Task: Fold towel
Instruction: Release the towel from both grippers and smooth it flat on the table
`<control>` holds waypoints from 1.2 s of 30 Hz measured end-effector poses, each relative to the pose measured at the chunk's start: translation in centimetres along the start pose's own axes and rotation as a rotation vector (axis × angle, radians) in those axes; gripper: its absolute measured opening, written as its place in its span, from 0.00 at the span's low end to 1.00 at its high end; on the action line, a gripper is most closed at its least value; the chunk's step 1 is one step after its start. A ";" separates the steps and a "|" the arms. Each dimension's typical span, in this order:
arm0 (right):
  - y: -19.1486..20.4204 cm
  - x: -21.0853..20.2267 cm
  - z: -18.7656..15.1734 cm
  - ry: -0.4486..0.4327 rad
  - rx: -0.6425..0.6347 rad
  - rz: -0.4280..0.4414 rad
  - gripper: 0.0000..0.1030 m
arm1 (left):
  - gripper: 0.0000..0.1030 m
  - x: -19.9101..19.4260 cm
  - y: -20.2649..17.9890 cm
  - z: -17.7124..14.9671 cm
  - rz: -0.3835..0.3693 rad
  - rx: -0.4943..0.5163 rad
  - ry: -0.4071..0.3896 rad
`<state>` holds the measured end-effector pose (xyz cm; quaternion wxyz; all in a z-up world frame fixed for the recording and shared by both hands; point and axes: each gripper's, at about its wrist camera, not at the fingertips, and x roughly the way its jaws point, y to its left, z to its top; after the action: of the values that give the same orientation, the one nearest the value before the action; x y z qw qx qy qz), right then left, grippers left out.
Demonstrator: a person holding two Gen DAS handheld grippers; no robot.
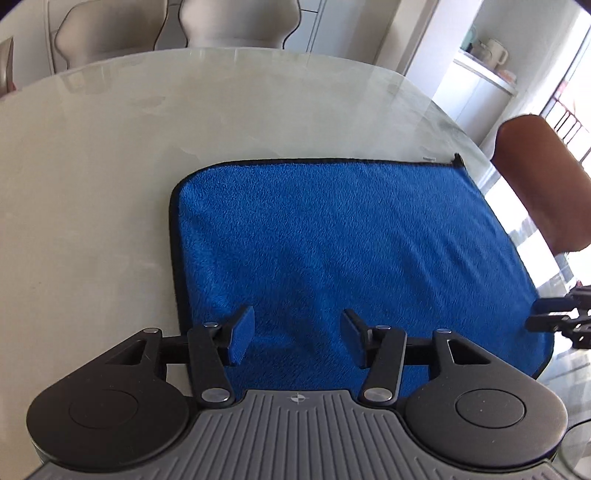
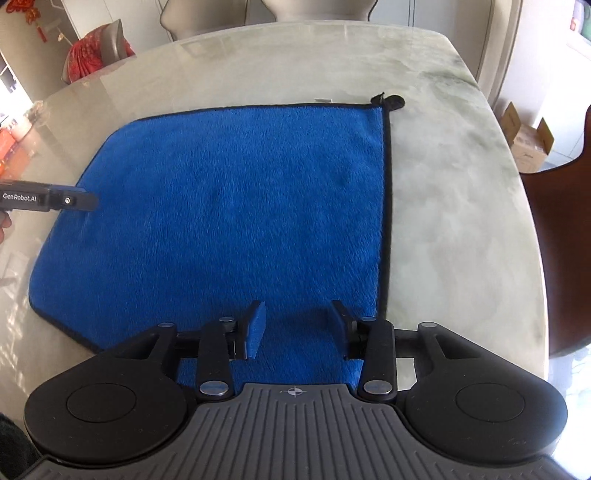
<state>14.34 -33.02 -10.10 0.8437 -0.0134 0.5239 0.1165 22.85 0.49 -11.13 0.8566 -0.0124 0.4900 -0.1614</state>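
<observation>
A blue towel (image 1: 332,236) with a dark hem lies flat on the pale marble table (image 1: 92,184); it also shows in the right wrist view (image 2: 229,206). My left gripper (image 1: 298,338) is open, its jaws wide apart just above the towel's near left part. My right gripper (image 2: 299,328) is open, hovering over the towel's near right part, close to its right hem. The right gripper's fingers show at the right edge of the left wrist view (image 1: 554,317). The left gripper's finger shows at the left of the right wrist view (image 2: 70,199). A small hanging loop (image 2: 388,100) sits at the towel's far right corner.
Grey chairs (image 1: 229,22) stand beyond the table's far edge. A brown chair back (image 1: 543,184) stands at the table's right side; it also shows in the right wrist view (image 2: 565,240). A cardboard box (image 2: 528,144) sits on the floor to the right.
</observation>
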 end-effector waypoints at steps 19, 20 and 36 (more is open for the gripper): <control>1.1 -1.9 -3.6 -0.034 0.032 -0.018 0.41 | 0.58 -3.9 -1.5 -5.7 0.055 -0.051 0.035; 0.9 -2.1 -3.8 -0.037 0.040 -0.013 0.41 | 0.58 -4.0 -1.5 -6.0 0.059 -0.046 0.033; 0.9 -3.0 -4.5 -0.046 0.068 -0.038 0.43 | 0.59 -6.1 0.7 -8.4 0.090 -0.246 0.032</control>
<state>8.95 -33.29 -9.37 0.8576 0.0081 0.5075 0.0829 13.14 4.05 -10.51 0.8470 -0.0928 0.5198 -0.0615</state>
